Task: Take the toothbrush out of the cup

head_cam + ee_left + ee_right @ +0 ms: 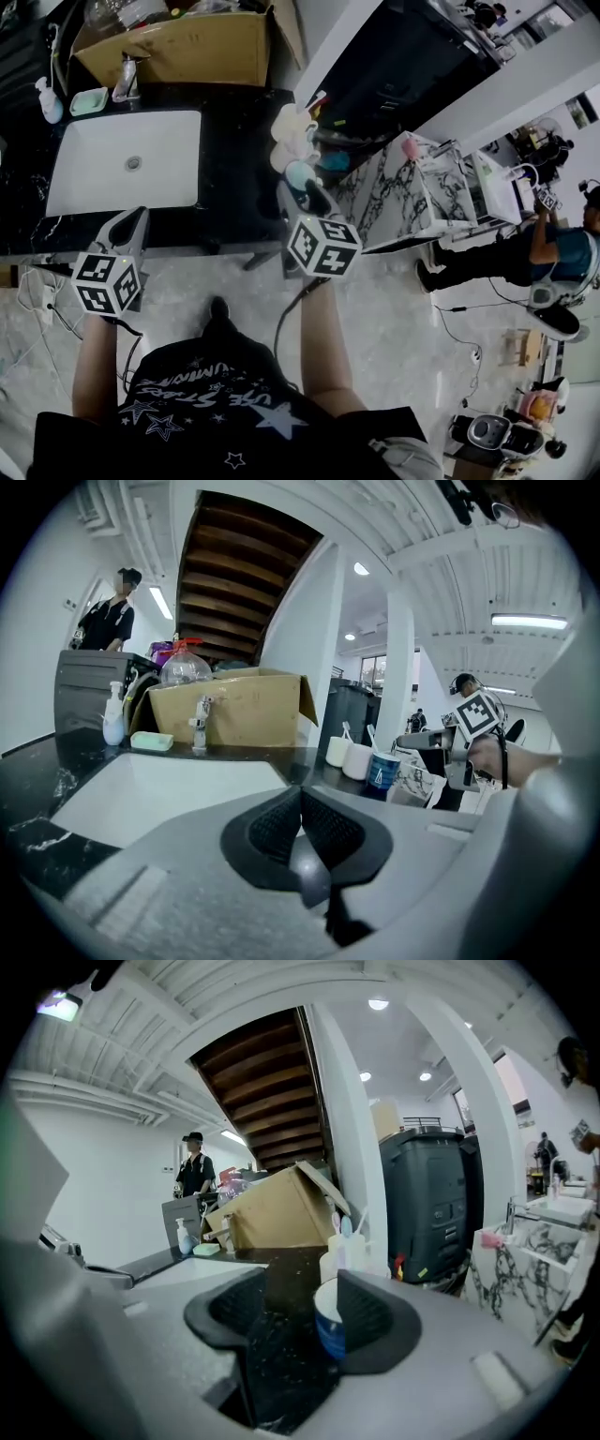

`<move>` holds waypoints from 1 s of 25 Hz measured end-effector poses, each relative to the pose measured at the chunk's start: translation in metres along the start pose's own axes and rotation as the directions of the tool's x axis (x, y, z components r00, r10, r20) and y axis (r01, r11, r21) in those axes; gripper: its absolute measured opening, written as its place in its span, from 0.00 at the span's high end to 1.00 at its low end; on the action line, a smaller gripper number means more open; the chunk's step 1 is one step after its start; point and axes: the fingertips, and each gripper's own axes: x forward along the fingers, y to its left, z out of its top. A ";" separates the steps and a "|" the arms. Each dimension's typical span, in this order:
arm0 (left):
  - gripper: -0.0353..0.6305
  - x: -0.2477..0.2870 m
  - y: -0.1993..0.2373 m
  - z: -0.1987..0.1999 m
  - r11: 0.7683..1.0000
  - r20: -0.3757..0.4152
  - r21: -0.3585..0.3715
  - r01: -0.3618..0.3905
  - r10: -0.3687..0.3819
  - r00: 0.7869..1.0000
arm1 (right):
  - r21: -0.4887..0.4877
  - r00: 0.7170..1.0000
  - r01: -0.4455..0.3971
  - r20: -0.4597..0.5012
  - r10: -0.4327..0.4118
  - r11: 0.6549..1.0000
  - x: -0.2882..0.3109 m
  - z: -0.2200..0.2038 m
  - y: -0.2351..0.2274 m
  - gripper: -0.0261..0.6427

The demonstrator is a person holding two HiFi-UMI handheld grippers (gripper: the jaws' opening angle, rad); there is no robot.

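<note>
— Where is the right gripper (300,1309)?
— Over the black counter (234,197), jaws spread wide. A blue cup (328,1327) stands between them, close against one pad; touching or not, I can't tell.
— And the toothbrush?
— A toothbrush (345,1225) stands upright in the white cups (335,1257) just behind the blue one, near the cardboard box (281,1213).
— The left gripper (300,803)?
— Pinched together on nothing, at the counter's front edge beside the white sink (94,178) — well apart from the cups
</note>
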 end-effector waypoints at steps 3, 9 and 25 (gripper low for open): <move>0.93 0.020 -0.005 0.007 1.000 -0.002 0.003 -0.012 0.012 1.000 | -0.008 1.000 -0.005 -0.011 0.005 1.000 0.019 0.010 -0.019 0.60; 0.93 0.049 -0.013 0.014 0.999 -0.002 0.002 -0.046 0.046 0.999 | -0.075 0.997 -0.024 -0.073 0.018 0.997 0.053 0.021 -0.044 0.60; 0.93 0.057 -0.005 0.007 0.986 -0.027 -0.032 -0.164 0.163 0.986 | -0.184 0.965 -0.124 -0.250 0.076 0.975 0.098 0.009 -0.056 0.87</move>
